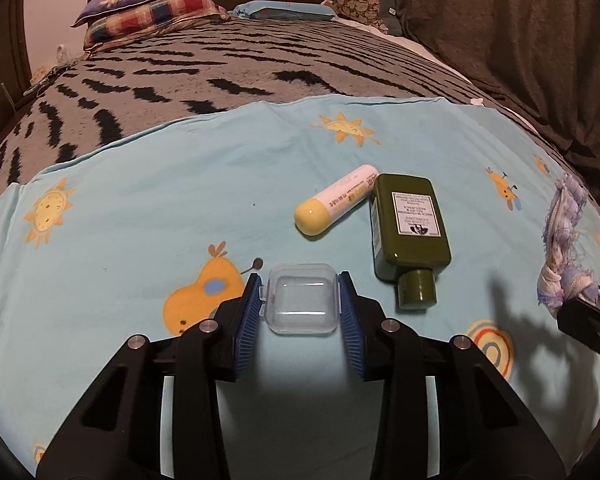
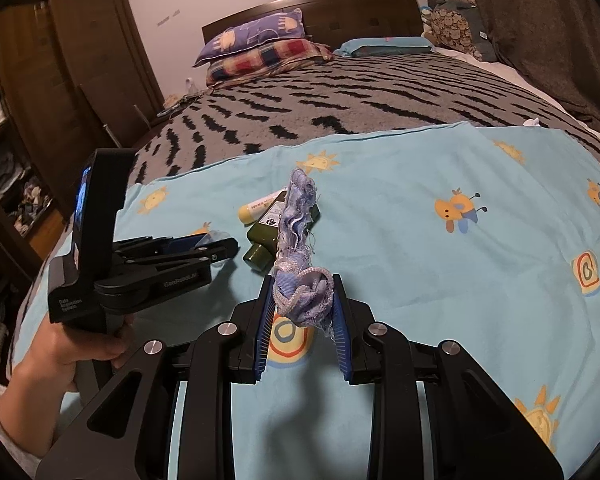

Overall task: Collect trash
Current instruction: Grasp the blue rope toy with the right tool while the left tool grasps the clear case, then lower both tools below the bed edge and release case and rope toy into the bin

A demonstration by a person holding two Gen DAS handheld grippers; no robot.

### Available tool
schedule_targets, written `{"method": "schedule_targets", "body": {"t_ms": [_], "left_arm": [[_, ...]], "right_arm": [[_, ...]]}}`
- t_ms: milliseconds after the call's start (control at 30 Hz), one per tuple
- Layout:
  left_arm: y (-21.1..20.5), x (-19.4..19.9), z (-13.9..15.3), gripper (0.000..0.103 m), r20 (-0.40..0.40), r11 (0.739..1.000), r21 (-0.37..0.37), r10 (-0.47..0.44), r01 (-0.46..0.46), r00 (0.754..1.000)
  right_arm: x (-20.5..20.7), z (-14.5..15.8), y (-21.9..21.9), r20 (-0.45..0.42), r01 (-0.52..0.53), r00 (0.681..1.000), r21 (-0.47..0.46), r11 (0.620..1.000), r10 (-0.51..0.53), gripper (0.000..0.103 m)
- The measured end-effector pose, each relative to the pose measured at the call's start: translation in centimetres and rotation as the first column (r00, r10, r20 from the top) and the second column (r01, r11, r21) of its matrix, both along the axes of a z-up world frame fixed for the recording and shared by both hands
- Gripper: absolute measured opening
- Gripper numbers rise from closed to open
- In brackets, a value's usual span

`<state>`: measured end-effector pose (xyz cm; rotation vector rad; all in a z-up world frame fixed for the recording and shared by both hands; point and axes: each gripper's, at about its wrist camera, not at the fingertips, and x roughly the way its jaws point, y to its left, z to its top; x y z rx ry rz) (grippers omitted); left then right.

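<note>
The small clear box (image 1: 300, 298) sits on the blue sheet (image 1: 140, 184), squeezed between the pads of the left gripper (image 1: 300, 286); it looks light, hard and slippery, so its flat sides are best to hold. The right gripper (image 2: 303, 300) pinches a soft, frayed cloth scrap (image 2: 300, 248). A green bottle (image 1: 410, 234) and yellow-capped tube (image 1: 336, 200) lie near, not blocking.

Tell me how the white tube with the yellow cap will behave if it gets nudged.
The white tube with the yellow cap looks round-bodied and lies on its side, so it would probably roll. The dark green bottle touching its far end may block it that way. The soft light blue printed sheet should slow it.
</note>
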<state>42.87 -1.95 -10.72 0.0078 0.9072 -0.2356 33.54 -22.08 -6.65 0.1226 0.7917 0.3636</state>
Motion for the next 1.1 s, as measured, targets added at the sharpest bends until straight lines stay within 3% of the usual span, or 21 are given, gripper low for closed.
{"method": "schedule_targets", "body": {"t_ms": [233,600,867,1100], "left_arm": [[0.6,-3.6,2.0,0.036,0.033,0.999,-0.024,-0.023,0.023,0.999],[0.7,-16.1,6.2,0.036,0.114,0.991,-0.070,-0.101,0.110,0.988],[-0.1,-25.8,7.4,0.037,0.133,0.989,-0.066,-0.121,0.131,0.984],[-0.5,-32.9,6.1,0.037,0.130,0.990,-0.066,-0.115,0.124,0.985]], "right_arm": [[-2.1,0.9,-0.1,0.008,-0.004,1.000,0.012,1.000,0.004,0.028],[-9.7,2.7,-0.7,0.033,-0.013,0.999,-0.013,1.000,0.014,0.028],[-17.2,3.2,-1.9,0.027,-0.006,1.000,-0.008,1.000,0.006,0.028],[-24.0,1.9,-2.4,0.010,0.007,1.000,-0.014,1.000,-0.007,0.028]]}}
